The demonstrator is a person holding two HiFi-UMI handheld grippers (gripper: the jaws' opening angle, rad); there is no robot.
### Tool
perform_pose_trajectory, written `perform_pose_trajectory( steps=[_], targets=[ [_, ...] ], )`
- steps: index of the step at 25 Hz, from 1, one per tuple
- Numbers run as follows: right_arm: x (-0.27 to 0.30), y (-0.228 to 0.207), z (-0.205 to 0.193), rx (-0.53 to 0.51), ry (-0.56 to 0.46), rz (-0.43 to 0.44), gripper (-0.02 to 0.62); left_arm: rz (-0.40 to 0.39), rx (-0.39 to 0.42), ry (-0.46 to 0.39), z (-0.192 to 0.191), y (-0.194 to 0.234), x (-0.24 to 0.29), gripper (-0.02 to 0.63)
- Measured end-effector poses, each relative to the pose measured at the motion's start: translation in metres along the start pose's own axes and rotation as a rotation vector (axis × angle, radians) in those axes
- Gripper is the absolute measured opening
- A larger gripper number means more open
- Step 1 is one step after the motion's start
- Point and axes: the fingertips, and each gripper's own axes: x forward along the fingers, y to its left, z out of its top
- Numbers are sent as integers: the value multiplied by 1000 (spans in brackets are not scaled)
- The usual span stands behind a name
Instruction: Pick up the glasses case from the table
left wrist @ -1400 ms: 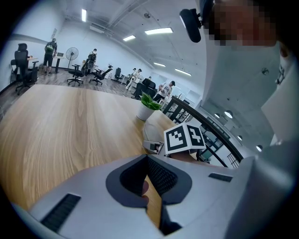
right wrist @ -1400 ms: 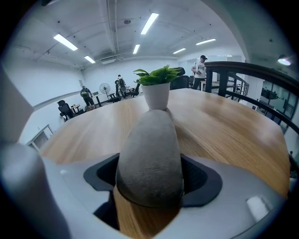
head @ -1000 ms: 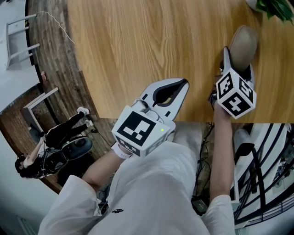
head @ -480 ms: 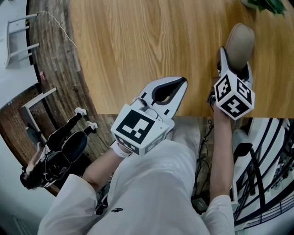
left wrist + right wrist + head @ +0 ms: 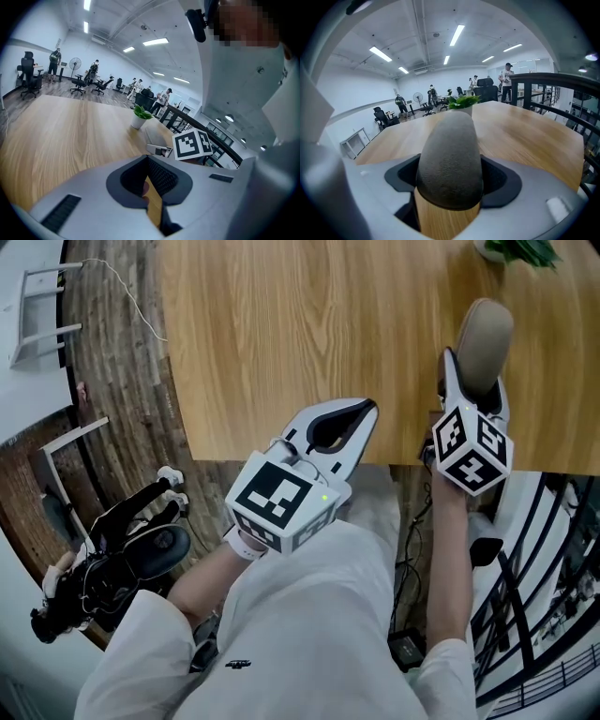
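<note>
Right tool [image 5: 474, 371] clamped on glasses case [image 5: 487, 332], potted plant [image 5: 517, 249] near beyond; left tool [image 5: 369, 408] together, empty, over table [image 5: 281, 334] edge.

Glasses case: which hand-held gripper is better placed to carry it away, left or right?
Right. The right hand-held gripper clamps the glasses case between its jaws; the left hand-held gripper holds nothing, off to the side.

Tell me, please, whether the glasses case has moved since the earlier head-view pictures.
Yes. Clamped in the right gripper, the glasses case has shifted toward the wooden table's near edge in the head view, which suggests it is being lifted.
</note>
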Motion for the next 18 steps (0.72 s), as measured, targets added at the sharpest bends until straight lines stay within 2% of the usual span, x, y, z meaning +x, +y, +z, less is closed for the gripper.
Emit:
perform_pose_trajectory(
  steps=[18],
  targets=[
    [-91, -3, 48, -20, -71, 52, 382, -9, 21, -60, 17, -58, -43, 2]
  ],
)
